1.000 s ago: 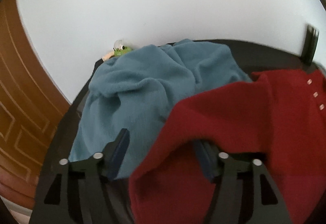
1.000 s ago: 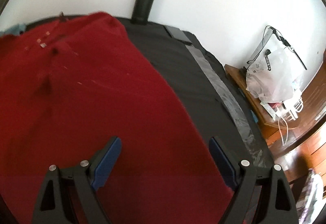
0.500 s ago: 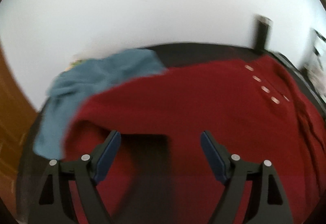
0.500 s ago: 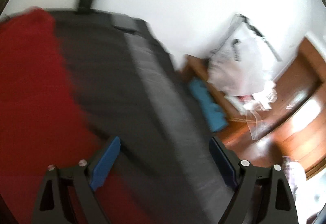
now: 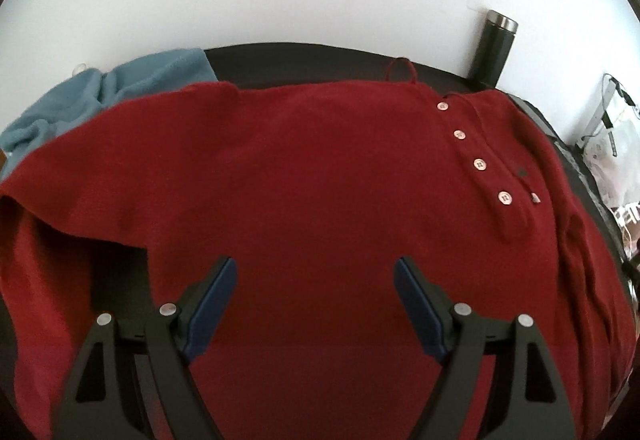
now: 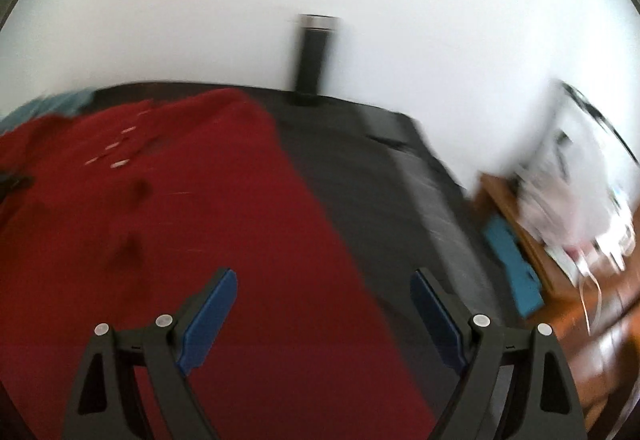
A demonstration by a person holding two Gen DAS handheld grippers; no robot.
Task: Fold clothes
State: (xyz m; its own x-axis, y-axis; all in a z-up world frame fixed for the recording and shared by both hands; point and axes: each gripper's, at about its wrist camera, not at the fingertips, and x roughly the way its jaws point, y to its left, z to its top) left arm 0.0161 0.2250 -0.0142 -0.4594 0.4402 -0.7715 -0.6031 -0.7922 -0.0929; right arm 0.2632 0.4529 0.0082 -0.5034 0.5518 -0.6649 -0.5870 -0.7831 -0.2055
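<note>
Shirt [image 5: 320, 176], red with a buttoned placket, lies spread flat on the dark counter [image 6: 360, 168], its collar end toward the black flask [image 5: 494, 48] at the wall. Blue garment [image 5: 104, 96] sits bunched beyond its far left edge. Left tool [image 5: 314, 280] hangs over the shirt's body, jaws wide, gripping nothing. Right tool [image 6: 324, 292] is likewise wide and empty, above the shirt's right edge. Judgement: each tool should pinch a single layer at an outer edge, then carry it across evenly, avoiding the buttons [image 5: 480, 163].
</note>
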